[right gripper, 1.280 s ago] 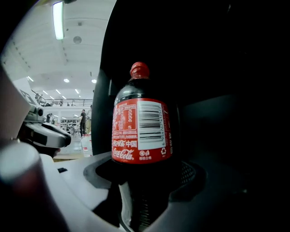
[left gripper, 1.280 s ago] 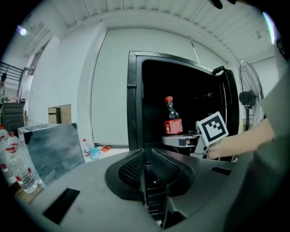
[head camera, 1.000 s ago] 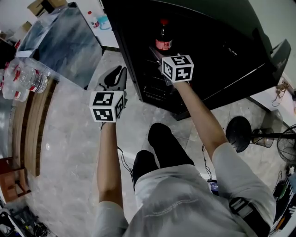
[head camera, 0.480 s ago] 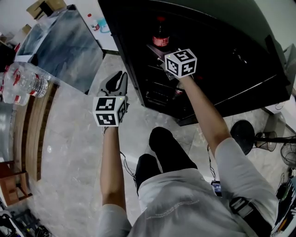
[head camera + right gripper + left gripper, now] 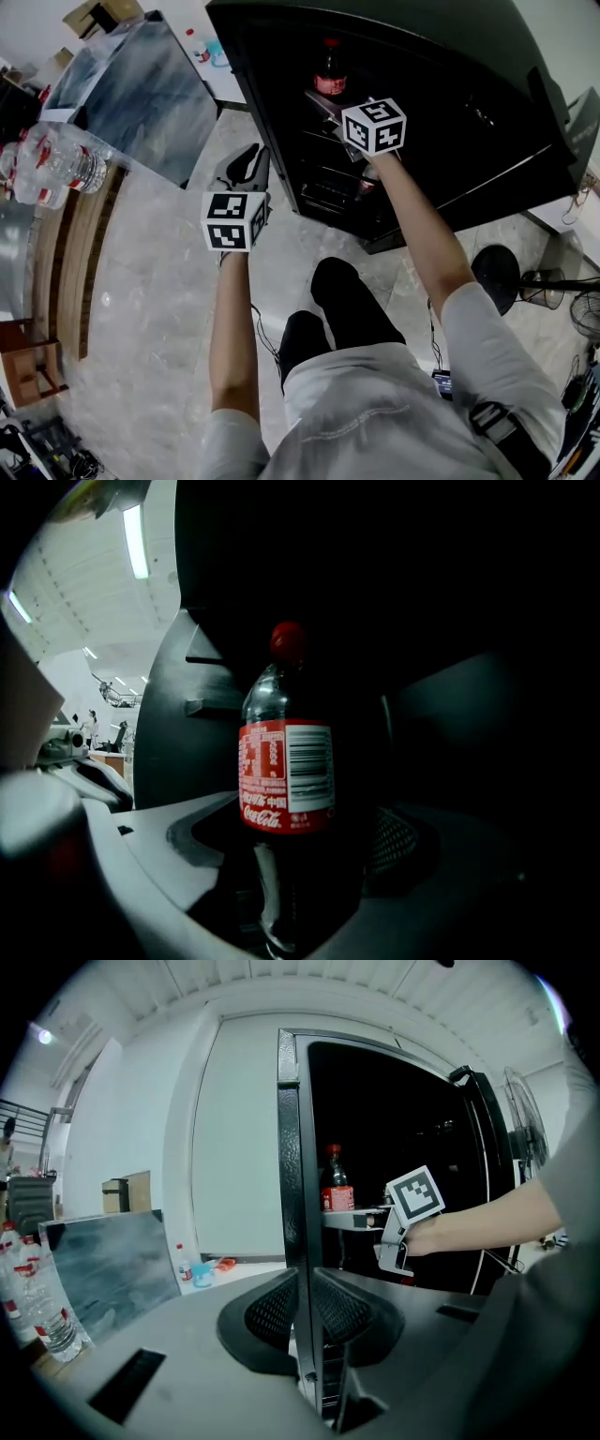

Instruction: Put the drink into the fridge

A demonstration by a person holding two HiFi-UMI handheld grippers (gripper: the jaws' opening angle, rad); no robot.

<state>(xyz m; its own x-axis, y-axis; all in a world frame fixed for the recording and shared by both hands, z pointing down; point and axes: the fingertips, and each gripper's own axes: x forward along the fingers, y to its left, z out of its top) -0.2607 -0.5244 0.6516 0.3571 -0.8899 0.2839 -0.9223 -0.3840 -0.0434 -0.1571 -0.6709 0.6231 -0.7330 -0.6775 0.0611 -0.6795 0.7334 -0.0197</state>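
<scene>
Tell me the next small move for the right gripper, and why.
Probably open the right gripper and let go. The cola bottle stands upright between its jaws, already inside the fridge. In the left gripper view it seems to rest on a shelf.

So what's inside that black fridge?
A cola bottle with a red cap stands on a shelf, between the jaws of the right gripper. Everything else inside is too dark to make out.

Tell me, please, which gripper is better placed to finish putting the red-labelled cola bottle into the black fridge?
Right. The right gripper already grips the red-labelled cola bottle inside the black fridge; the left gripper sits outside, beside it.
</scene>
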